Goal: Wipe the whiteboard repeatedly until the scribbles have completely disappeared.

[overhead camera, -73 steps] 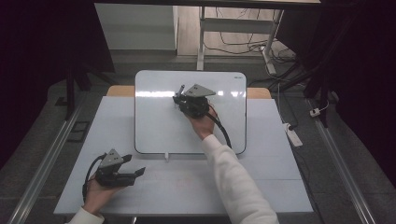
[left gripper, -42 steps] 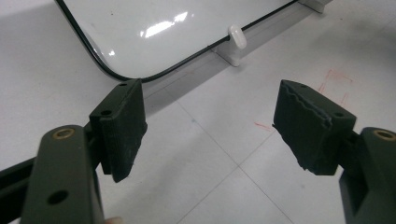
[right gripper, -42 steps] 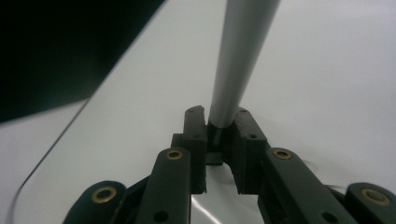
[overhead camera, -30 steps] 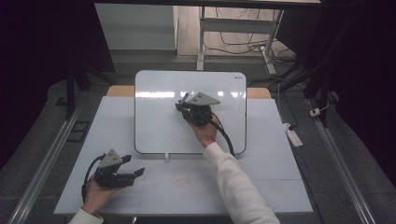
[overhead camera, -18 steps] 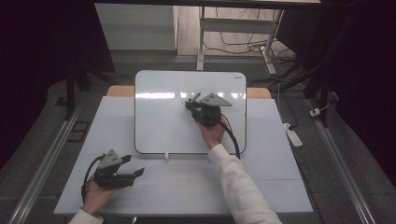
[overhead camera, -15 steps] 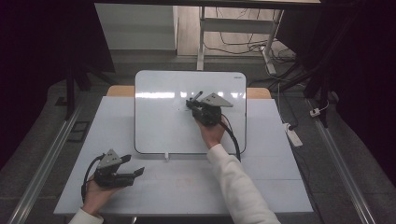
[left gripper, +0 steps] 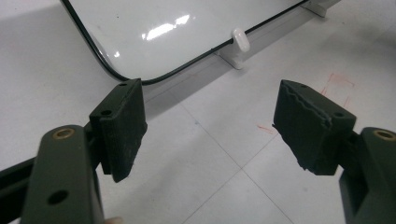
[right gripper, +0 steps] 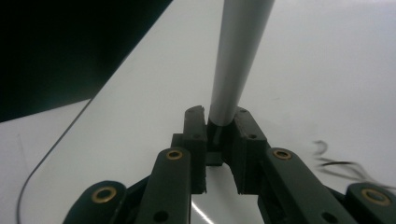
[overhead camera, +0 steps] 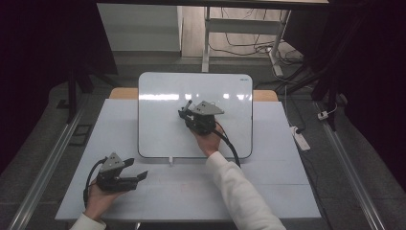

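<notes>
One thin grey marker (right gripper: 236, 60) stands over the whiteboard (overhead camera: 163, 96), pinched at its lower end by the right gripper (right gripper: 219, 135); it seems light, stiff and slippery, while the left gripper (left gripper: 210, 126) rests wide open and empty above the counter (overhead camera: 287, 191).

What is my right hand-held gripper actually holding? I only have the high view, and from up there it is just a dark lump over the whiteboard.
Observer: The right hand-held gripper is shut on a grey marker, clamped near one end with the barrel running away from the camera.
Operator: Any writing on the board yet?
Observer: Yes, thin dark strokes lie on the whiteboard just beside the jaws.
Operator: And the left one, is it carrying anything?
Observer: No, the left hand-held gripper is open with nothing between its pads, over the table near the board's rounded corner.
</notes>
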A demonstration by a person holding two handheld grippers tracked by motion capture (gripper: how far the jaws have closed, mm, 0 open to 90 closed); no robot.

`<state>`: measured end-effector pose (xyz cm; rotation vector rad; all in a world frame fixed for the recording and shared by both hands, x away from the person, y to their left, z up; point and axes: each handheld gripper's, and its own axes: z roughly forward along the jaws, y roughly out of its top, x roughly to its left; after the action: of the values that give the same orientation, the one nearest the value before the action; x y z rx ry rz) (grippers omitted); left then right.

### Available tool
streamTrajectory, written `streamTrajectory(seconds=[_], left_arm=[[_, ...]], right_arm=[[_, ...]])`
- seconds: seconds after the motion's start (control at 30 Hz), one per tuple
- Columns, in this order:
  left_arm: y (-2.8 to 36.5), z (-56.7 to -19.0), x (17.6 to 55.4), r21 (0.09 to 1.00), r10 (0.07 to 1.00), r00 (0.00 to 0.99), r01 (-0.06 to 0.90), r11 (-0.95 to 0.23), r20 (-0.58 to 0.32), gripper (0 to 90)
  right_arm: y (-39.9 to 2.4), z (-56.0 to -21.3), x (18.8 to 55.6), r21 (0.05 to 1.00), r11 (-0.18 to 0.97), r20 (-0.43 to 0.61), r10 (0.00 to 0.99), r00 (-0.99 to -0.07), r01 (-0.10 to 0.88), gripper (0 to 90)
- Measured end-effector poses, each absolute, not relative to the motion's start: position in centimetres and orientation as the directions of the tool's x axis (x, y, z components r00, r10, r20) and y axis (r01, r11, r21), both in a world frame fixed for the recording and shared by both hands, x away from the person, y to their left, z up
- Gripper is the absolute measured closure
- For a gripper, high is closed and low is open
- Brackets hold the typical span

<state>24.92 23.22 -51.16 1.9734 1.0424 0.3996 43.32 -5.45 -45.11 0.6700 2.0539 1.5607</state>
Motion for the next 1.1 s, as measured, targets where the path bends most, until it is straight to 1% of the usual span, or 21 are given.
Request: streamTrajectory(seconds=[0.07,0.13,0.2,0.27,0.3,0.37,0.4,0.43,0.5,0.57,0.6,0.67,0.73,0.8,0.83,0.9,0.93,0.97,1.03,1.07,1.1], left_arm=[[23.2,-51.1,24.9,0.802,0.793,0.601,0.521,-0.292,-0.102,26.2],[23.2,-51.1,24.9,0.803,0.792,0.603,0.519,-0.293,-0.100,26.2],[23.2,-51.2,25.0,0.800,0.792,0.602,0.521,-0.297,-0.098,26.2],[23.1,-51.2,24.9,0.800,0.792,0.602,0.521,-0.296,-0.099,26.2],[23.1,-51.2,24.9,0.800,0.792,0.603,0.520,-0.298,-0.097,26.2],[23.1,-51.1,24.8,0.802,0.792,0.603,0.518,-0.296,-0.097,26.2],[23.1,-51.1,24.9,0.803,0.793,0.602,0.518,-0.296,-0.097,26.2],[23.1,-51.1,24.9,0.802,0.792,0.603,0.519,-0.297,-0.096,26.3],[23.1,-51.2,25.0,0.800,0.791,0.604,0.520,-0.300,-0.095,26.3],[23.0,-51.2,25.0,0.798,0.791,0.605,0.520,-0.304,-0.093,26.2],[23.0,-51.2,24.9,0.800,0.791,0.604,0.519,-0.303,-0.093,26.2],[23.1,-51.1,24.8,0.803,0.791,0.605,0.516,-0.300,-0.093,26.2],[23.1,-51.1,24.8,0.804,0.792,0.603,0.516,-0.295,-0.096,26.3],[23.1,-51.2,25.0,0.801,0.793,0.602,0.520,-0.297,-0.096,26.3],[23.1,-51.2,25.1,0.799,0.792,0.603,0.521,-0.298,-0.097,26.3],[23.0,-51.2,25.0,0.799,0.791,0.606,0.518,-0.305,-0.091,26.3],[23.0,-51.2,24.9,0.800,0.790,0.606,0.517,-0.305,-0.090,26.3],[23.0,-51.2,24.8,0.801,0.790,0.606,0.516,-0.305,-0.089,26.3],[23.0,-51.1,24.8,0.804,0.791,0.604,0.514,-0.299,-0.091,26.3],[23.0,-51.1,24.8,0.804,0.791,0.604,0.514,-0.299,-0.091,26.3],[23.1,-51.1,24.8,0.806,0.792,0.603,0.514,-0.294,-0.096,26.3]], right_arm=[[-6.9,-44.5,44.1,0.979,0.164,-0.028,0.692,-0.721,0.119,77.8],[-7.4,-44.4,44.3,0.981,0.135,0.003,0.702,-0.712,0.138,77.7],[-6.7,-44.6,43.8,0.973,0.200,-0.048,0.664,-0.746,0.115,77.7],[-6.8,-44.5,43.7,0.965,0.247,-0.101,0.655,-0.749,0.087,77.7],[-7.5,-44.1,44.1,0.970,0.223,-0.087,0.679,-0.729,0.092,77.7],[-9.0,-43.5,45.1,0.983,0.133,-0.011,0.729,-0.685,0.126,77.7],[-9.3,-43.5,45.2,0.984,0.122,0.002,0.726,-0.688,0.132,77.7],[-9.0,-43.6,45.0,0.982,0.141,-0.014,0.724,-0.689,0.127,77.7],[-7.7,-44.2,44.1,0.967,0.234,-0.079,0.651,-0.755,0.100,77.7],[-7.1,-44.4,43.7,0.954,0.294,-0.143,0.631,-0.763,0.064,77.7],[-7.5,-44.2,44.0,0.962,0.262,-0.113,0.646,-0.755,0.080,77.7],[-8.9,-43.7,44.7,0.978,0.177,-0.050,0.714,-0.699,0.111,77.7],[-9.8,-43.7,45.0,0.984,0.132,-0.012,0.728,-0.685,0.123,77.7],[-9.2,-44.0,44.3,0.978,0.172,-0.042,0.712,-0.701,0.116,77.7],[-8.7,-44.5,43.8,0.974,0.191,-0.044,0.679,-0.733,0.119,77.7],[-8.0,-45.2,43.0,0.967,0.242,-0.094,0.648,-0.755,0.086,77.7],[-8.2,-45.2,43.2,0.968,0.235,-0.089,0.649,-0.756,0.088,77.7],[-8.9,-44.9,43.7,0.974,0.200,-0.053,0.665,-0.745,0.109,77.8],[-10.3,-44.2,44.5,0.985,0.126,-0.014,0.729,-0.684,0.115,77.7],[-10.3,-44.2,44.5,0.985,0.126,-0.014,0.729,-0.684,0.115,77.7],[-10.7,-44.1,44.7,0.987,0.098,0.011,0.742,-0.671,0.125,77.7]])
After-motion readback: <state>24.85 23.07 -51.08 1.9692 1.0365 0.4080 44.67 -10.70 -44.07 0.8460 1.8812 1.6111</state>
